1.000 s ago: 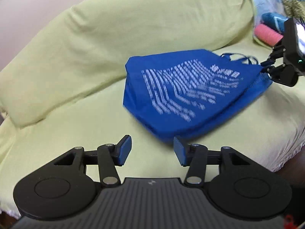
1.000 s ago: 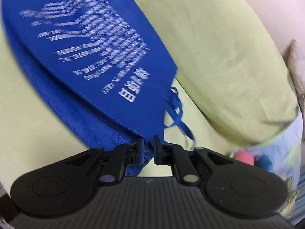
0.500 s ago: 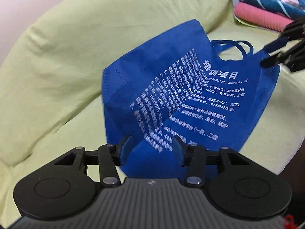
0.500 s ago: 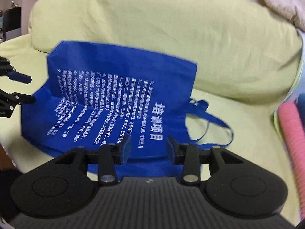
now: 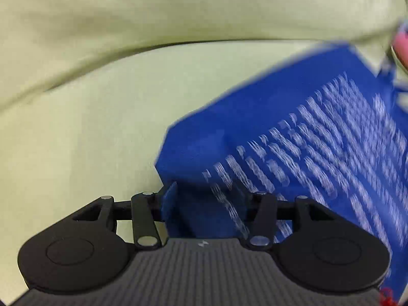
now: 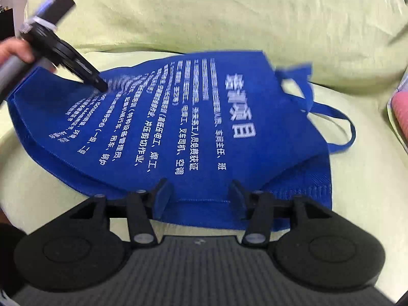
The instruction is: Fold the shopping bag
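A blue shopping bag [image 6: 178, 117] with white printed text lies on a pale green sofa seat, its handles [image 6: 329, 117] at the right. In the left wrist view the bag [image 5: 293, 153] fills the right side. My left gripper [image 5: 206, 199] is open, its jaws over the bag's left corner; it shows in the right wrist view [image 6: 99, 84] touching down on the bag's left part. My right gripper [image 6: 199, 193] is open and empty, just over the bag's near edge.
The green sofa backrest [image 6: 204, 12] rises behind the bag. Pink and patterned fabric [image 6: 400, 107] lies at the far right. Bare seat cushion [image 5: 89, 140] lies left of the bag.
My right gripper let go of the bag's edge and opened. The bag dropped flat on the seat. My left gripper moved in over the bag's left corner.
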`<state>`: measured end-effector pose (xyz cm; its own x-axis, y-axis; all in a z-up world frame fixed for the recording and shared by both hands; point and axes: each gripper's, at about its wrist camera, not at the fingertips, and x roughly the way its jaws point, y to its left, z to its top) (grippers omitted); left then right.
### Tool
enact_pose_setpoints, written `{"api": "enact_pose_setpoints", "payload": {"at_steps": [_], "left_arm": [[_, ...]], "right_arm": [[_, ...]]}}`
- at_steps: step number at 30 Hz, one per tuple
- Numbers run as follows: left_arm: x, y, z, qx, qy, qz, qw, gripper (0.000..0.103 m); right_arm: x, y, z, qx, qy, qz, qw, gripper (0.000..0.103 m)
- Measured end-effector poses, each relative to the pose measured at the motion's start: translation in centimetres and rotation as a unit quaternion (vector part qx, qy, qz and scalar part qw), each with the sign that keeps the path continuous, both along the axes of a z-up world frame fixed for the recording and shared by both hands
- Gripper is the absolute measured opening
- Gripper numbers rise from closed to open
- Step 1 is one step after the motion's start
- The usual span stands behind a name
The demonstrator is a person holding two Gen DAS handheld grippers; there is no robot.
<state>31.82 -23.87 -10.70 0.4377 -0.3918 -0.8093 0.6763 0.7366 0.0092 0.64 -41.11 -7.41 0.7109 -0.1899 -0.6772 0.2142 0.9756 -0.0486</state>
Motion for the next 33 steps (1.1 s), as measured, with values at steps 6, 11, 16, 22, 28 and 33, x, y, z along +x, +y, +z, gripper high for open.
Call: {"api": "enact_pose_setpoints", "payload": {"at_steps": [6, 11, 16, 22, 28, 33], "left_arm": [[-2.3, 3.7, 2.0, -0.019, -0.028, -0.006, 0.9994, 0.053], [-10.6, 6.7, 4.8, -0.072, -0.083, -0.099, 0.9890, 0.053], [-14.8, 6.4, 1.8, -0.006, -0.080, -0.127, 0.9887, 0.056], [-15.6, 9.6, 3.2, -0.038, -0.038, -0.035, 0.9979, 0.056], [-17.1, 12.3, 3.6, -0.066, 0.007, 0.033, 0.9973, 0.063], [-19.2, 13.3, 4.9, -0.108, 0.018, 0.082, 0.9905, 0.060]], "right_arm": [[0.1, -1.1, 1.1, 0.013, -0.013, -0.011, 1.000, 0.053], [-1.1, -2.8, 3.1, 0.000, -0.090, -0.044, 0.995, 0.049], [-1.4, -6.2, 0.0, 0.009, -0.029, -0.099, 0.995, 0.042], [-3.5, -6.6, 1.2, 0.043, -0.056, -0.125, 0.990, 0.050], [-7.2, -7.3, 0.6, 0.178, -0.076, -0.206, 0.959, 0.058], [-8.7, -7.3, 1.3, 0.153, -0.087, -0.223, 0.959, 0.058]]}}
